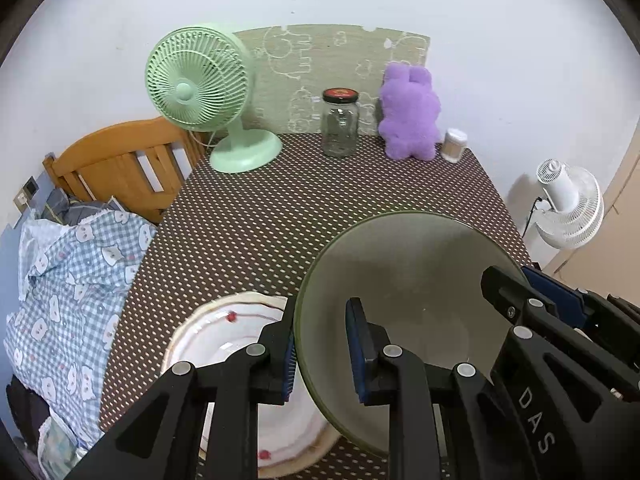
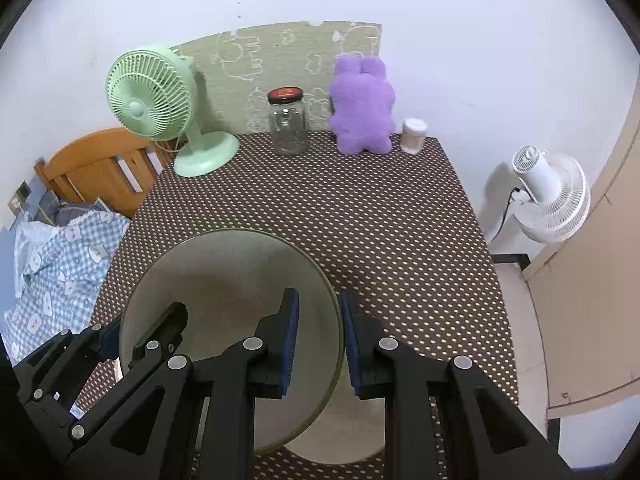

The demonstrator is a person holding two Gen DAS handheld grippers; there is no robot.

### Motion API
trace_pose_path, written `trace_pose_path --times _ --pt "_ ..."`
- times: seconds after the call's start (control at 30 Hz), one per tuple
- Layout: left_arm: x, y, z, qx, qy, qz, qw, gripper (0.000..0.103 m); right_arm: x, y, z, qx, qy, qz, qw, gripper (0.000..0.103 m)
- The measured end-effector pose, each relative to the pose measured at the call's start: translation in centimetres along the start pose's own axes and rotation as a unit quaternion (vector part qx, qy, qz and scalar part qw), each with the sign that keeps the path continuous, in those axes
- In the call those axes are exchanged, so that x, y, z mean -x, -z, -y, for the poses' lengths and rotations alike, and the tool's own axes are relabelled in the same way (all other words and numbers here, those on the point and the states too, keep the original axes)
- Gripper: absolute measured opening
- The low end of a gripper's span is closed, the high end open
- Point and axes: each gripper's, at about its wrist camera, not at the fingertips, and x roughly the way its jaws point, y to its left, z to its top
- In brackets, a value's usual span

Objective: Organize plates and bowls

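A grey-green bowl (image 1: 404, 280) is held over the dotted table, and both grippers straddle its rim. My left gripper (image 1: 322, 346) has one finger outside and one inside the bowl's left rim, with a visible gap. My right gripper (image 2: 318, 344) straddles the right rim of the same bowl (image 2: 224, 280), pads close to the rim. The right gripper also shows in the left wrist view (image 1: 532, 300). A white plate with a pink rim and red marks (image 1: 224, 340) lies on the table under the left gripper. A pale round plate (image 2: 336, 440) shows below the bowl in the right wrist view.
At the table's back stand a green fan (image 1: 200, 88), a glass jar with a dark lid (image 1: 340, 120), a purple plush toy (image 1: 408, 116) and a small white container (image 1: 454, 144). A bed with checked bedding (image 1: 68, 276) lies left. A white fan (image 2: 548, 192) stands right.
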Motion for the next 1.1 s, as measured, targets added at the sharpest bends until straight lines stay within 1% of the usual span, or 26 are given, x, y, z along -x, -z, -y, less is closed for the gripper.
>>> trace_pose_path --times 0.2,0.47,0.77,1.1 --pt "-0.5 1.3 2.5 -0.001 0.005 -0.008 1.0000 0.019 -0.4 1.3 2.7 -0.002 0.006 -0.009 1.000 0.025" --pt "-1.8 2.9 5.0 -0.002 0.007 -0.029 0.9996 0.019 -2.0 2.5 5.0 0.002 0.009 -0.030 1.000 0.025" --pt "-3.7 4.1 6.1 0.000 0.002 -0.057 0.9984 0.019 -4.1 3.9 5.9 0.006 0.006 -0.056 0.998 0.025" --pt "-5.0 5.1 5.9 0.005 -0.007 -0.081 0.9967 0.019 -5.9 4.7 5.7 0.008 -0.002 -0.080 0.997 0.025"
